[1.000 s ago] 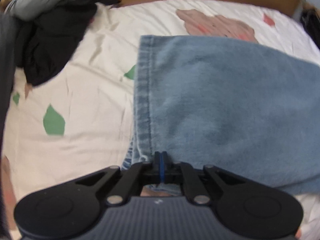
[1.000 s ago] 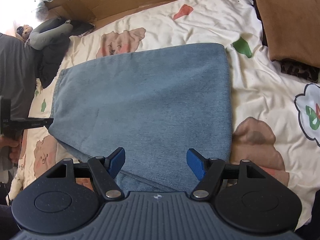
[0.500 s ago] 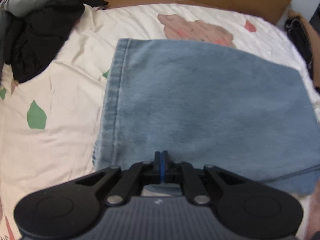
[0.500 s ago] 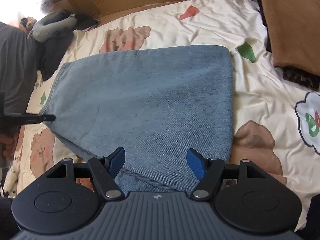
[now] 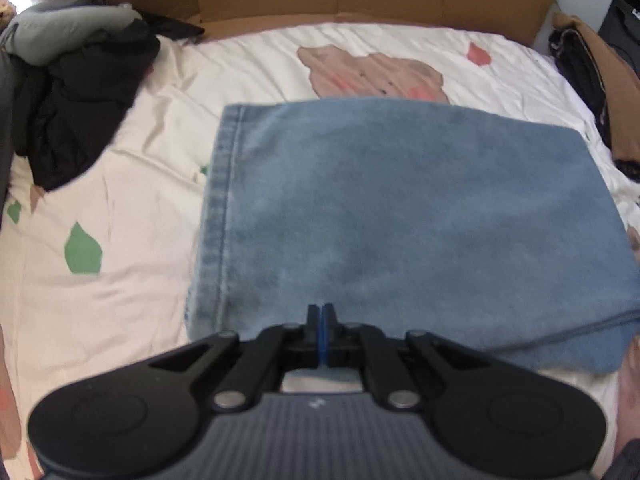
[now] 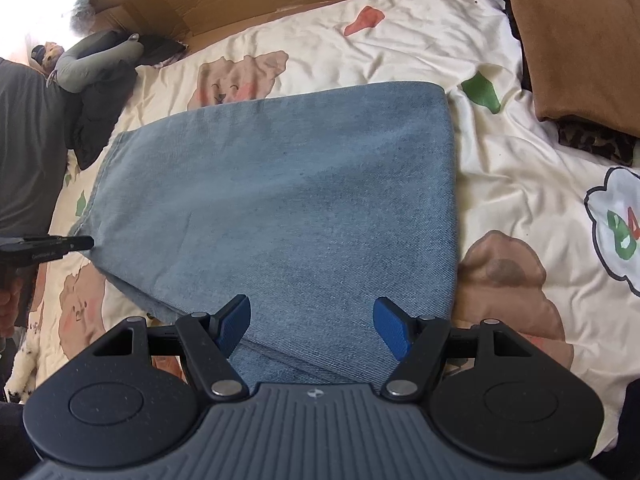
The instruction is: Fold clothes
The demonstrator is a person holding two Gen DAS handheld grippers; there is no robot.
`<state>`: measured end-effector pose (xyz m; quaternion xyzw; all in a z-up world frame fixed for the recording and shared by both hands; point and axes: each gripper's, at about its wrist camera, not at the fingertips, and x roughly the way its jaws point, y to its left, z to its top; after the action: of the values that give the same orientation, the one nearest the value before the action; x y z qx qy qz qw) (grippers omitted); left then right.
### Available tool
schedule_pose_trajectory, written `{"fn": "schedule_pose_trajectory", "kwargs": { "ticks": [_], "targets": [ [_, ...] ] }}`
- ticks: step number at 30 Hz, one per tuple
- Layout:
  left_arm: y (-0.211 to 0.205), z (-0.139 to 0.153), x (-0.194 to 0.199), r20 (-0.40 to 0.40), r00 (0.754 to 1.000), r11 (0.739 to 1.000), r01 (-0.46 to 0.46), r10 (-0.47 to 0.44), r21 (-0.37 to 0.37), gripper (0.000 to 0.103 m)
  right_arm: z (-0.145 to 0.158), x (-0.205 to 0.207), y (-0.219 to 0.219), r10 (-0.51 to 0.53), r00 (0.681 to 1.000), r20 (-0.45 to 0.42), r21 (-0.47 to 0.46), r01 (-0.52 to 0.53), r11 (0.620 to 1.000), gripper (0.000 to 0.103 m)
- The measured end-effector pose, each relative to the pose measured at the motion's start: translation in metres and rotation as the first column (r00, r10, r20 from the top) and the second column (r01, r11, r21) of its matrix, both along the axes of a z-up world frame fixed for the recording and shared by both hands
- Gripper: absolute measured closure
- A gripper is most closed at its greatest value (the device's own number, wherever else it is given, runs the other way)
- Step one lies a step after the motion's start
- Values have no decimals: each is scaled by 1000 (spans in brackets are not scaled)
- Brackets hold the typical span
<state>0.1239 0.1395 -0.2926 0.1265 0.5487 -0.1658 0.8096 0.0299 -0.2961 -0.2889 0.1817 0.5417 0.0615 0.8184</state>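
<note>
My left gripper (image 5: 321, 312) is pinching the folded blue denim jeans (image 6: 288, 208) on the cartoon-print bed sheet (image 6: 520, 184); my right gripper (image 6: 311, 322) jaws are hanging wide open.

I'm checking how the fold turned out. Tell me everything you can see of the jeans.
The jeans are light blue denim, folded over into a flat, smooth slab with at least two layers showing at the near edge. A stitched hem runs down their left side. They lie on the printed bedsheet. The left gripper, jaws shut, sits at the near left edge; whether it pinches cloth is unclear. The right gripper hovers open above.
</note>
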Motion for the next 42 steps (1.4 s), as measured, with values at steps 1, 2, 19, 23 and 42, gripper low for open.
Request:
{"fn": "schedule_pose_trajectory", "kwargs": {
  "ticks": [1,2,19,23,42],
  "targets": [
    [0,-5,-1,-2,1000,1000,-6,6,4,102,0,0,0,-2,1000,0,1,2,1000,30],
    [1,-9,-1,-5,1000,1000,-11,11,8,102,-1,0,0,-3,1000,-1,2,3,1000,30],
    [1,-28,7,-18,1000,1000,-14,15,23,101,-8,1,-1,-2,999,-32,-23,2,1000,30],
    [-2,-18,13,10,1000,999,-1,1,34,100,-5,0,-5,-15,1000,-22,-29,15,999,30],
    [-36,-15,78,44,999,997,-27,24,77,94,-25,3,-31,-123,992,16,10,122,992,29]
  ]
}}
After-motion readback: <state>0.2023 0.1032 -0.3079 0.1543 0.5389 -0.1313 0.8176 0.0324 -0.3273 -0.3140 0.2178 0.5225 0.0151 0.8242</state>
